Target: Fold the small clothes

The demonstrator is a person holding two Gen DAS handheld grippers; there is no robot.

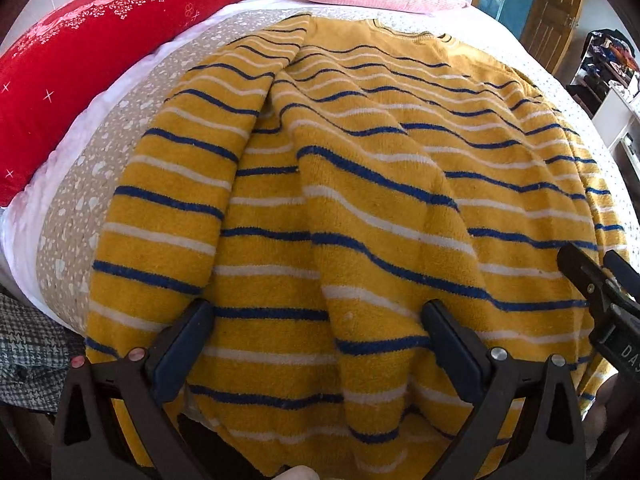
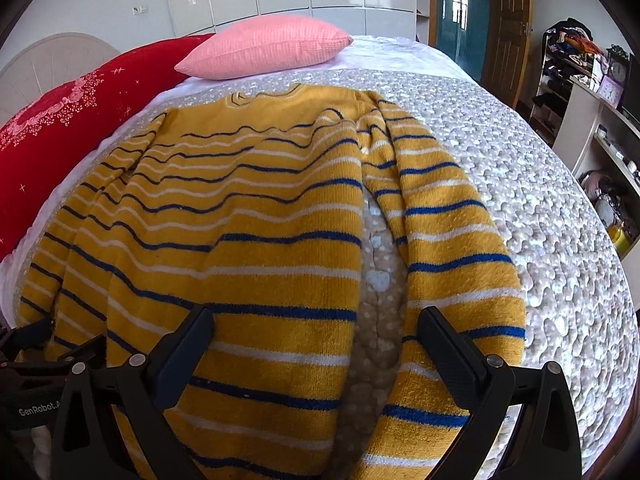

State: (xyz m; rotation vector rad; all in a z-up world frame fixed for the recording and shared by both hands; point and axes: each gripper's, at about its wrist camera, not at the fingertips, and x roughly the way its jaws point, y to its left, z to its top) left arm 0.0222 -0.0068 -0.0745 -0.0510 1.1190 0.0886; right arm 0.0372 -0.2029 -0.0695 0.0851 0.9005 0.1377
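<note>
A yellow sweater with blue and white stripes lies flat on the bed, collar at the far end, hem toward me. It also shows in the right wrist view, with its right sleeve lying straight beside the body. My left gripper is open, hovering over the hem on the left side. My right gripper is open above the gap between the body and the right sleeve; it also shows in the left wrist view at the right edge.
The bed has a beige dotted cover. A red pillow and a pink pillow lie at the head. A checked cloth hangs at the left bed edge. Shelves stand to the right.
</note>
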